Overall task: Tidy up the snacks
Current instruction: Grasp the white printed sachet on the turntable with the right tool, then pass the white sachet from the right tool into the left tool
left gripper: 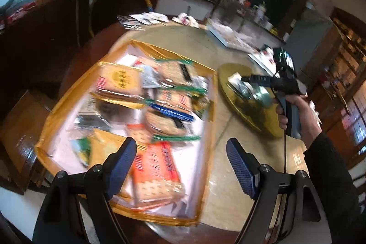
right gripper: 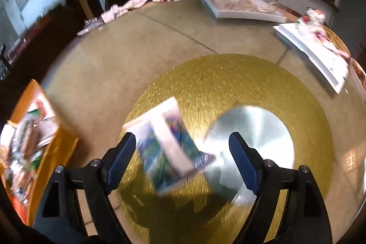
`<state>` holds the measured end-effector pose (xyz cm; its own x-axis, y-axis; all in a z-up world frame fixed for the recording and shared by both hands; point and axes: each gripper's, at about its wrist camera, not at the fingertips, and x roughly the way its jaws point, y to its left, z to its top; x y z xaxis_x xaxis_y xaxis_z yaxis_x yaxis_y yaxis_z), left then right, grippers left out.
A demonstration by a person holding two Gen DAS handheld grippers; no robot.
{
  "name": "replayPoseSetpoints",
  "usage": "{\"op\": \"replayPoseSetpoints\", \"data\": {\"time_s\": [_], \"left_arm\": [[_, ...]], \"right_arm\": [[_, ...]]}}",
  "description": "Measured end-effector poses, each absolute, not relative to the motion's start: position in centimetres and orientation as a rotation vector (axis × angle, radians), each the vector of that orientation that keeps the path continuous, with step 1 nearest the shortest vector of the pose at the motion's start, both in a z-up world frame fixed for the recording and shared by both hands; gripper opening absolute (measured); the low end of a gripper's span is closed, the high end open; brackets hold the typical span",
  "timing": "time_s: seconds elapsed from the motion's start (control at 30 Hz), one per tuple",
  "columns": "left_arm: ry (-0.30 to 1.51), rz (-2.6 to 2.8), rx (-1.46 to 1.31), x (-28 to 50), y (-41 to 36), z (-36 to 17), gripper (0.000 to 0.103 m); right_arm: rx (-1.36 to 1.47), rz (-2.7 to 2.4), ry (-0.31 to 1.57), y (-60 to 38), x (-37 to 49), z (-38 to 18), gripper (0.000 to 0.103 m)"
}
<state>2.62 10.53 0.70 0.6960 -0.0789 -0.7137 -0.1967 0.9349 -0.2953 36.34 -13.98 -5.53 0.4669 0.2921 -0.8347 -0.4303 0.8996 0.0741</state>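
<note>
The round beige surface (right gripper: 160,42) fills most of what I see, with a seam running across it and white trays (right gripper: 247,13) sitting along its far edge. On my left side lies the big orange-rimmed box (left gripper: 210,111), its white floor crowded with wrapped snacks: round brown crackers in clear bags with green strips (left gripper: 173,72), a tan packet with a yellow seal (left gripper: 121,79), a blue-edged pack (left gripper: 171,111), and nearest me an orange-and-white cracker packet (left gripper: 155,175). The picture is smeared, so I cannot read any labels. Just beside the box, to its right, rests the glittery gold round plate (right gripper: 228,79) with a shiny silver disc (right gripper: 263,129) at its middle. A small snack packet (right gripper: 169,148), white-banded with blue and green print, lies tilted on the gold plate, partly over the silver disc; it is blurred. My left claw (left gripper: 180,166) hangs over the near end of the box, its blue pads spread wide with nothing between them. My right claw (right gripper: 180,159) hovers over the plate, jaws also spread wide, the packet lying below the gap and not pinched. From the left camera, my right hand (left gripper: 295,111) grips its handle above the plate's edge.
</note>
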Motion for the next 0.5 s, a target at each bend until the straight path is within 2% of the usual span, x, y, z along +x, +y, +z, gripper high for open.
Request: {"op": "replayPoseSetpoints", "data": {"time_s": [0.13, 0.2, 0.27, 0.5], "left_arm": [[0.815, 0.097, -0.41, 2.6, 12.2, 0.4, 0.081], [0.814, 0.109, -0.422, 2.8, 12.7, 0.1, 0.081], [0.822, 0.112, -0.434, 3.2, 12.7, -0.2, 0.081], [0.832, 0.062, -0.419, 3.8, 11.3, 0.0, 0.081]], "right_arm": [[-0.165, 0.566, 1.027, -11.9, 36.1, -7.1, 0.083], [-0.286, 0.544, 0.988, -10.5, 34.4, -7.5, 0.076], [-0.293, 0.565, 0.962, -10.2, 32.8, -7.4, 0.062], [-0.267, 0.537, 0.968, -11.0, 28.7, -7.4, 0.059]]}}
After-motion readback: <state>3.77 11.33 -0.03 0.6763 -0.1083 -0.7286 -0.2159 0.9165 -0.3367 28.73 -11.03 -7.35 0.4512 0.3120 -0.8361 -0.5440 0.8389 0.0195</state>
